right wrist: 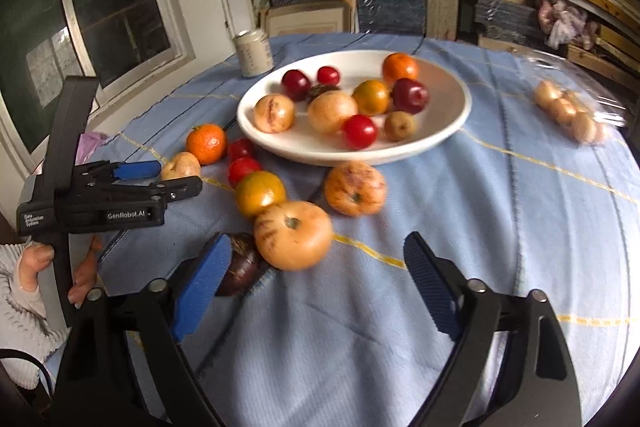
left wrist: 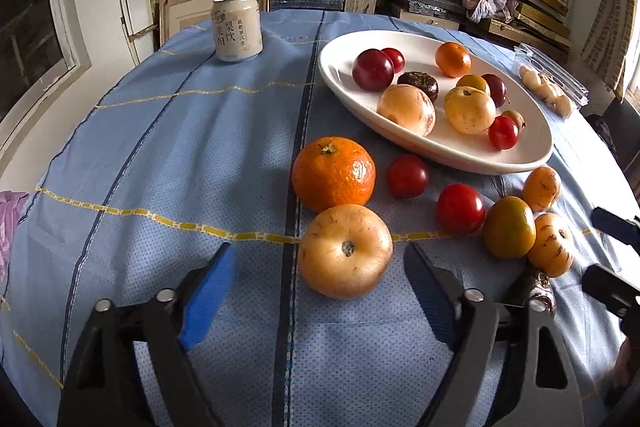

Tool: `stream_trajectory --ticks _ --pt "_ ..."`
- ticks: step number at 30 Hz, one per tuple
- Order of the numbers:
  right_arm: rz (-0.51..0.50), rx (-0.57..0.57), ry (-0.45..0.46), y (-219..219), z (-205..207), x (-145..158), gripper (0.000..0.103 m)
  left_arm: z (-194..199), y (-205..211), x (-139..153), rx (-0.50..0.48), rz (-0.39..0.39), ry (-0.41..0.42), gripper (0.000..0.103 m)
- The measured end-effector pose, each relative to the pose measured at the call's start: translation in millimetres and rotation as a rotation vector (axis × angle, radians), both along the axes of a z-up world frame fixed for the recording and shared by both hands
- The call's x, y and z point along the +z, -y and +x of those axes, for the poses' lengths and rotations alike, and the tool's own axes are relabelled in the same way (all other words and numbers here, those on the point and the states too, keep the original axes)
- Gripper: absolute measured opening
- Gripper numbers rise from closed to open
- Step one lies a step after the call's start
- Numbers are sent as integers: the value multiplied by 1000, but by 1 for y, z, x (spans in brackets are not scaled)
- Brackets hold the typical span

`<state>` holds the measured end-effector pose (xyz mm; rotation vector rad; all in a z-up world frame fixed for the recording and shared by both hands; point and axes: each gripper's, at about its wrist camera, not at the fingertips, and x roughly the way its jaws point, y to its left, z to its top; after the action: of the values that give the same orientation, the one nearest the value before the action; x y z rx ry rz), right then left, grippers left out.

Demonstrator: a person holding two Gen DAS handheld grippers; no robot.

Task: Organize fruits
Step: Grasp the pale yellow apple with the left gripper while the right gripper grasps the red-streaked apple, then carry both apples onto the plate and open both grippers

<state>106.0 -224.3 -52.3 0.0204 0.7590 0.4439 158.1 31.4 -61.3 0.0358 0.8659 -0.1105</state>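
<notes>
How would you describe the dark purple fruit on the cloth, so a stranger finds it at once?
Start at the white plate and come toward the camera, past the loose fruits. The dark purple fruit lies beside the pale striped fruit, by the right gripper. It is the only dark loose fruit.

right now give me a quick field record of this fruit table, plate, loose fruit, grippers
surface: table under a blue cloth
plate: white plate, holding about ten mixed fruits
loose fruit: eight beside the plate, including a large orange and a pale round fruit
left gripper: open, pale round fruit just ahead of its jaws, not gripped
right gripper: open, holding nothing, a striped pale fruit just ahead
other: drink can, clear packet of small pale items
</notes>
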Motion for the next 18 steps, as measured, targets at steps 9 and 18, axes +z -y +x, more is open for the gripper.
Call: stream_trajectory --ticks 9,18 --pt "59 35 -111 -7 24 -12 47 2 0 -2 -4 2 -16 87" --pt "107 32 -140 -4 26 -15 46 -2 2 0 -14 2 5 90"
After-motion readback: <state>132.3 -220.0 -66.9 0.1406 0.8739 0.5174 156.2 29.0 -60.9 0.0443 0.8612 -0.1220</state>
